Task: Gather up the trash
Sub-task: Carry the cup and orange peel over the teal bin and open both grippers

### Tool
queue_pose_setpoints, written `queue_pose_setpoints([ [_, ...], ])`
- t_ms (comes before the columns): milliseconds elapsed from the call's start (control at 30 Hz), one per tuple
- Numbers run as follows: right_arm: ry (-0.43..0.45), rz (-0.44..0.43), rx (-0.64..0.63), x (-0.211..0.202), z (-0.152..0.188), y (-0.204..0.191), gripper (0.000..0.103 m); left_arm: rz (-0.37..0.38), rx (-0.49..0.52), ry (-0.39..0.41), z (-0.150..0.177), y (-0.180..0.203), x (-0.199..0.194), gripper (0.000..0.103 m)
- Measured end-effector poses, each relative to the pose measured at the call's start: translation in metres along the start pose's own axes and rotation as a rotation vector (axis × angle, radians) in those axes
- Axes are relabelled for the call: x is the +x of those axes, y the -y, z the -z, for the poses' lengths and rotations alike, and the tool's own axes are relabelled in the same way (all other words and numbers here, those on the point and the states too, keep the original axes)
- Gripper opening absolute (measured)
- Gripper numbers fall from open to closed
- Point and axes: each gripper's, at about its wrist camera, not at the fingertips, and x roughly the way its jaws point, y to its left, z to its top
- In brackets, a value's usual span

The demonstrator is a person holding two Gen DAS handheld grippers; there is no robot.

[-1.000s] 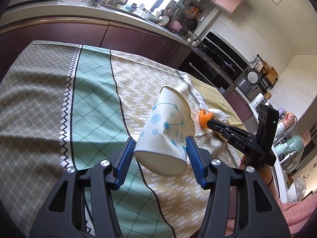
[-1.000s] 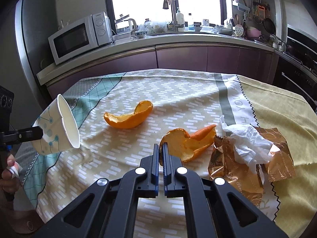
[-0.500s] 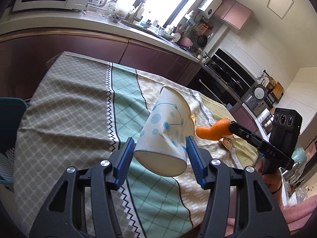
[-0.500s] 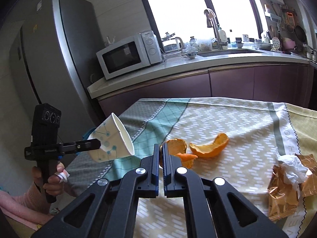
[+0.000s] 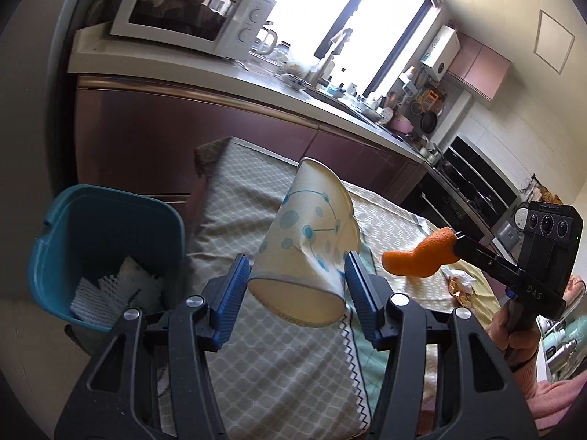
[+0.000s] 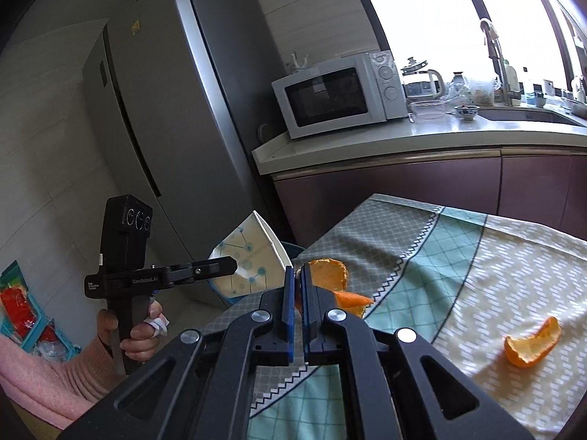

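Note:
My left gripper [image 5: 297,275] is shut on a white paper cup [image 5: 308,234] with blue dots, lying tilted between the blue pads with its base toward the camera. It hangs over the table's left end, just right of a teal bin [image 5: 106,242] that holds white paper. In the right wrist view my right gripper [image 6: 299,275] is shut on a piece of orange peel [image 6: 330,275], held above the tablecloth's edge. The cup [image 6: 249,256] and left gripper [image 6: 234,266] show to its left. From the left wrist view the held peel [image 5: 418,256] sits right of the cup.
A second orange peel [image 6: 532,341] lies on the patterned tablecloth [image 6: 458,256]. Crumpled foil wrapper and tissue [image 5: 458,282] lie farther right. A fridge [image 6: 165,110], a microwave [image 6: 337,95] on the counter and purple cabinets stand behind. A teal basket [image 6: 22,315] sits on the floor.
Both grippers have swung left and up toward the table's left end, still holding the cup and the peel. The teal bin has come into the left wrist view.

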Motion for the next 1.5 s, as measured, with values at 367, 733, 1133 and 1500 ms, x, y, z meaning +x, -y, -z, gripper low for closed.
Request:
queue_pose_setpoints([
  [367,-0.072,-0.174,-0.049,0.09,-0.036,-0.042,0.002,-0.184,-0.067,0.041,-0.014,-0.074,-0.031,0.054],
  [733,-0.19,-0.203,-0.057,0.179,-0.045,-0.063,0.002,-0.284,-0.151,-0.014,-0.014,-0.134,-0.005,0.054],
  [1133,-0.304,-0.112,-0.006,0.244,-0.027,-0.048,0.005,-0.383,-0.189,-0.109,-0.018,-0.177,0.059,0.054],
  [1500,-0.288,-0.095,0.023,0.235,-0.023,-0.036,0.013,-0.393,-0.178,-0.101,-0.019,-0.173,0.085,0.052],
])
